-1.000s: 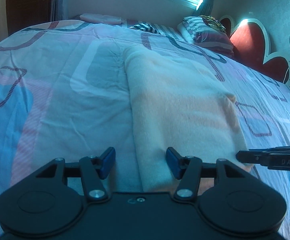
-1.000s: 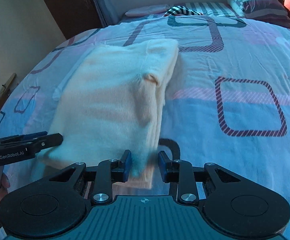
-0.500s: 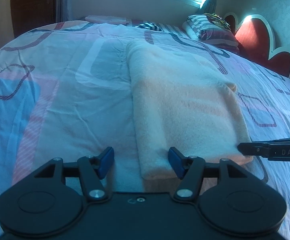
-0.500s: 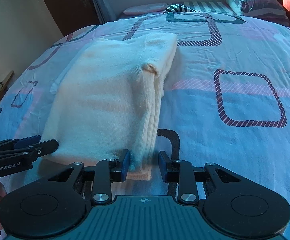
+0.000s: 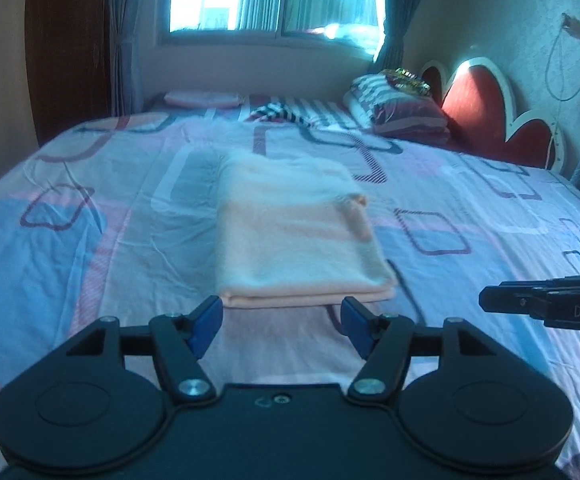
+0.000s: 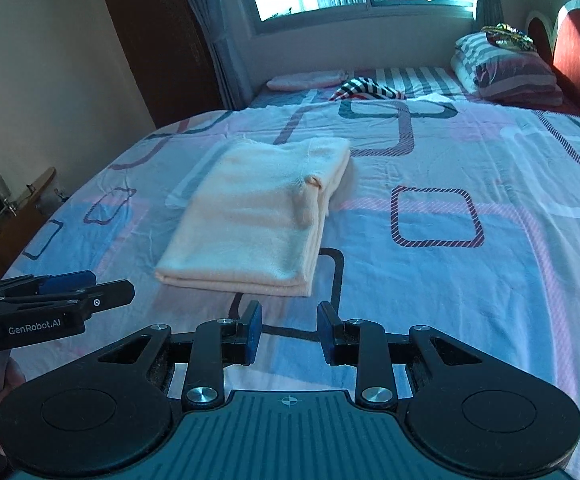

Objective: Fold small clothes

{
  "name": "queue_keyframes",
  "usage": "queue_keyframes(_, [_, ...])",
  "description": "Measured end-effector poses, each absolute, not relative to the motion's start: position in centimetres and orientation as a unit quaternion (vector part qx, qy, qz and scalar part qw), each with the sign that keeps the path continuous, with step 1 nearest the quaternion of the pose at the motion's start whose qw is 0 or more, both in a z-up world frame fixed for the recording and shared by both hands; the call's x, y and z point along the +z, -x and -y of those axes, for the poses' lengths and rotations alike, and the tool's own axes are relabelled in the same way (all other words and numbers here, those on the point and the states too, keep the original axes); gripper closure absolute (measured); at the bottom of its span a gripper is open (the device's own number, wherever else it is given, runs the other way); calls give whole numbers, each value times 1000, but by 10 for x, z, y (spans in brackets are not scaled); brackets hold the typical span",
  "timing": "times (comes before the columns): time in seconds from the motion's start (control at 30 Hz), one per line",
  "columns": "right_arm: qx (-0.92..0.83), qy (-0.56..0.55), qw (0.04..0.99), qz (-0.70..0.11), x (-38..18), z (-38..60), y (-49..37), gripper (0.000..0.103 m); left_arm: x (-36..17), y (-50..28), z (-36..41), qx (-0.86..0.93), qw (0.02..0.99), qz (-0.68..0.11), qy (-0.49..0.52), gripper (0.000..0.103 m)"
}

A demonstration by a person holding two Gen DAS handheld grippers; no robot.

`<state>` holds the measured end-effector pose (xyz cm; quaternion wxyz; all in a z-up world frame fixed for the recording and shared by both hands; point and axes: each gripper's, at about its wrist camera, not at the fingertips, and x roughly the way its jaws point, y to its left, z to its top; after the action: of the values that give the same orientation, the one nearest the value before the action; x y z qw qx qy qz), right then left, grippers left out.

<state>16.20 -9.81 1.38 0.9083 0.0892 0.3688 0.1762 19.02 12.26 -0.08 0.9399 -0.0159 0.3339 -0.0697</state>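
A cream, peach-tinted garment (image 5: 293, 232) lies folded into a flat rectangle on the patterned bed sheet (image 5: 90, 240); it also shows in the right wrist view (image 6: 258, 216). My left gripper (image 5: 282, 322) is open and empty, just short of the garment's near edge. My right gripper (image 6: 288, 330) is open and empty, a little back from the garment's near right corner. The right gripper shows from the side in the left wrist view (image 5: 545, 304), and the left gripper in the right wrist view (image 6: 50, 300).
Striped pillows (image 5: 397, 108) and a red scalloped headboard (image 5: 489, 116) stand at the far right. A folded pink cloth (image 5: 202, 98) and a striped cloth (image 5: 282, 114) lie near the window. A dark wardrobe (image 6: 150, 40) stands at the left.
Both grippers have pulled back and risen away from the folded garment. The right gripper has let go of the garment's edge and opened wider. The garment lies still.
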Motion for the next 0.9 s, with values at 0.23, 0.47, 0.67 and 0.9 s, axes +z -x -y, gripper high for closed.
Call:
queue_keyframes(0.23, [130, -71, 947, -286, 52, 111, -77, 0, 36, -107, -98, -32, 964, -263, -14, 1])
queue_keyframes(0.47, [111, -68, 952, -278, 64, 133, -24, 0, 58, -47, -90, -35, 971, -236, 1, 1])
queue_keyframes(0.67, [116, -66, 952, -275, 74, 139, 9, 0, 67, -28, -86, -33, 971, -238, 13, 1])
queue_keyframes(0.9, [115, -57, 957, -261, 82, 134, 27, 0, 73, -13, -80, -41, 973, -229, 6, 1])
